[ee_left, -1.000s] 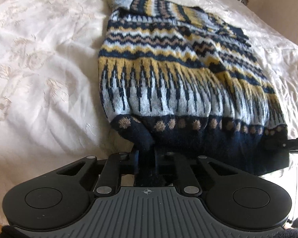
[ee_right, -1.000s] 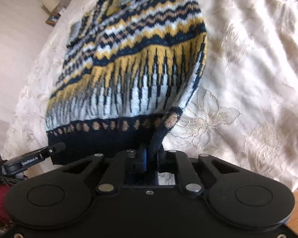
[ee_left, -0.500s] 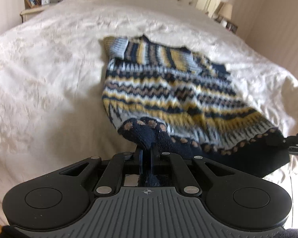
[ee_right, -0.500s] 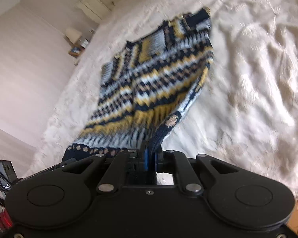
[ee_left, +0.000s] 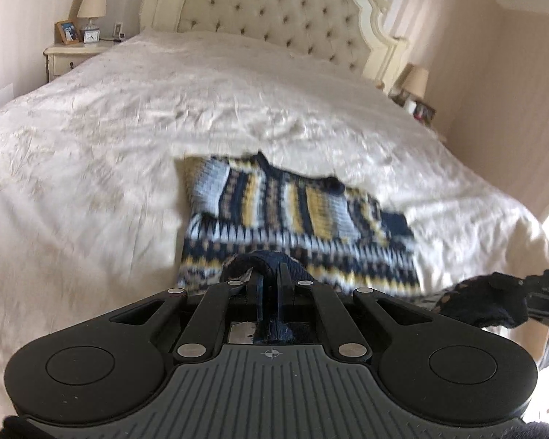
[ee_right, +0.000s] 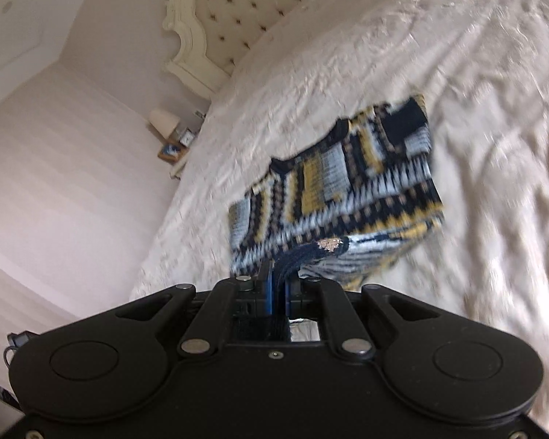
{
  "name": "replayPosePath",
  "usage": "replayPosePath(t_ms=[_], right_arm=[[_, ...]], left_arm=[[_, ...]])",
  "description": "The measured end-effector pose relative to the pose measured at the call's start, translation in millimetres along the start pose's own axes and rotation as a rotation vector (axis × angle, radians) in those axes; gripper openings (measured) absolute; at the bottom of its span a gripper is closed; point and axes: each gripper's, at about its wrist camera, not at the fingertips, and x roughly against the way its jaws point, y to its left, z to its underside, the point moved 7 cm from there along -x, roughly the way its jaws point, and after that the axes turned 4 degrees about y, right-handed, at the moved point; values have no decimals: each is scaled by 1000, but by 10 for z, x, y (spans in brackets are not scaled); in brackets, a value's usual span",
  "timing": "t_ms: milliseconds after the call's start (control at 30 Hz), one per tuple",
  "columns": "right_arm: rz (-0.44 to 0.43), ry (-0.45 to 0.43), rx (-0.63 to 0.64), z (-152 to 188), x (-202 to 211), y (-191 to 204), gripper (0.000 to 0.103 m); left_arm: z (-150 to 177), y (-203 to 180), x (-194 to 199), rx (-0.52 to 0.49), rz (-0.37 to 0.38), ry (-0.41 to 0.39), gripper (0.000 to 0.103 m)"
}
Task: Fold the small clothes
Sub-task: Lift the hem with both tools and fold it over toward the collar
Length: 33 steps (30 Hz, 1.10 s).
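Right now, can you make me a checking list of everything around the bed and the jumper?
Surface: bed with a cream, creased cover.
Job's things: patterned jumper, far part lying on the bed, dark hem lifted at both near corners.
Clutter: nothing seen on the bed besides the jumper.
Grippers: left gripper shut on one hem corner; right gripper shut on the other.
Cables: a dark cable at the bottom left edge of the right view; where it runs is hidden.
Surroundings: tufted headboard, nightstand with lamp, second lamp, pale walls.
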Motion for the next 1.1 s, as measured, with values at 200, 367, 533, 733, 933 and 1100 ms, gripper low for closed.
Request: replayPosePath(t_ms=[200,367,533,733,933,1100], right_arm=[[-19,-27,-16,-517,-208,52,13],[-12,-39,-22,-920,-471,14,13],[6,-52,-46,-1226,-765,-42,13],[42,-51,-85,-1452,-1065,-133,13],[81,-38,-116,-1594,-1370,-253,13],[126,-21,-141,-1656,-1613,-394,13]], left_arm=[[-488,-11,-246,17,10,-46,6],[-842,33,-545,20,12,-57,6],[-1112,59,-862,8,16,-41,6],[-1316,147,-1221,2,25,-12,6],[-1422,264,-1566,8,26,32,6],[-1440,367,-1851,20,25,72,6]])
